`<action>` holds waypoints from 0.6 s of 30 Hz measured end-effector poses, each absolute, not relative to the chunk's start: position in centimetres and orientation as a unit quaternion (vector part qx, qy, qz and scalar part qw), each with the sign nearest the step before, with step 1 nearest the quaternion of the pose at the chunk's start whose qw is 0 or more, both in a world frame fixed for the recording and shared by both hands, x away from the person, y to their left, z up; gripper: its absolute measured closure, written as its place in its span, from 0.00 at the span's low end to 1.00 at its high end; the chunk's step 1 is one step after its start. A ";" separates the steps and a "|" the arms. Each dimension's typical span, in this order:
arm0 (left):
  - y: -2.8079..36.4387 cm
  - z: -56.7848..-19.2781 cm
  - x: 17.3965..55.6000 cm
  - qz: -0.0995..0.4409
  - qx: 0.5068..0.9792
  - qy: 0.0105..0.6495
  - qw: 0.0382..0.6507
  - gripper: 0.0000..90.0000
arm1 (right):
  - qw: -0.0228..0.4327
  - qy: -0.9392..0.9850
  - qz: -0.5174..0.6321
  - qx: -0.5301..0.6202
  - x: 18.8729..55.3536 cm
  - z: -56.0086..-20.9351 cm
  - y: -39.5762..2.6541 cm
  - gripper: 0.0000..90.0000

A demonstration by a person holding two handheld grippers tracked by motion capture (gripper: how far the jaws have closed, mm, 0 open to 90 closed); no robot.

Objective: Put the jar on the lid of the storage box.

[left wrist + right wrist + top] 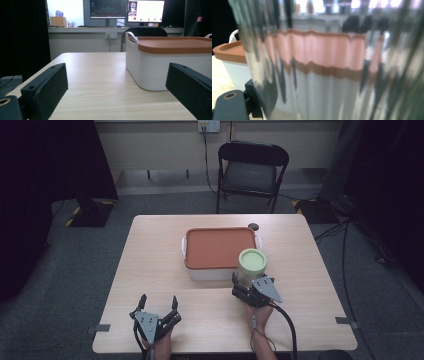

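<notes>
the right tool (248,287) is closed around the lower body of a jar (251,267), a clear ribbed container with a pale green lid (252,260), held upright just in front of the near right corner of the white box (215,271) with the orange cover (220,247) on the tabletop (150,250). from the high view i cannot tell whether the jar's base rests on the wood or hangs a little above it. in the right gripper view the jar's wavy wall (332,65) is pressed close to the camera, and the box shows bent through it, so the wall is see-through and glossy. it looks empty, so it should be light, yet stiff and probably glass or hard plastic: smooth enough to slip and likely to crack if knocked against the box. the ribs should give the jaws some bite, and the present low, side-on hold seems sound; a grip on the lid alone would be riskier, since it might turn or lift off. the left tool (156,312) rests near the front edge of the tabletop with its jaws spread wide and nothing between them, facing the box.
</notes>
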State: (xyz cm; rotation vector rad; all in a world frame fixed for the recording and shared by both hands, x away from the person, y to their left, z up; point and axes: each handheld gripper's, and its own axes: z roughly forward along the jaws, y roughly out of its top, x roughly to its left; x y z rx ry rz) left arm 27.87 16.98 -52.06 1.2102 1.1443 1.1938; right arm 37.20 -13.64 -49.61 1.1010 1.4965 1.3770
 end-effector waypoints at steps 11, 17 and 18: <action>17.0 -52.1 27.9 0.498 0.505 0.477 0.520 0.04 | 0.402 0.588 0.549 0.436 37.0 -49.2 -13.9 0.13; 17.0 -52.1 27.9 0.498 0.505 0.477 0.520 0.04 | 0.402 0.588 0.549 0.437 37.0 -48.9 -13.9 0.13; 17.0 -52.1 27.9 0.498 0.505 0.477 0.520 0.04 | 0.402 0.588 0.550 0.437 36.9 -48.9 -14.0 0.13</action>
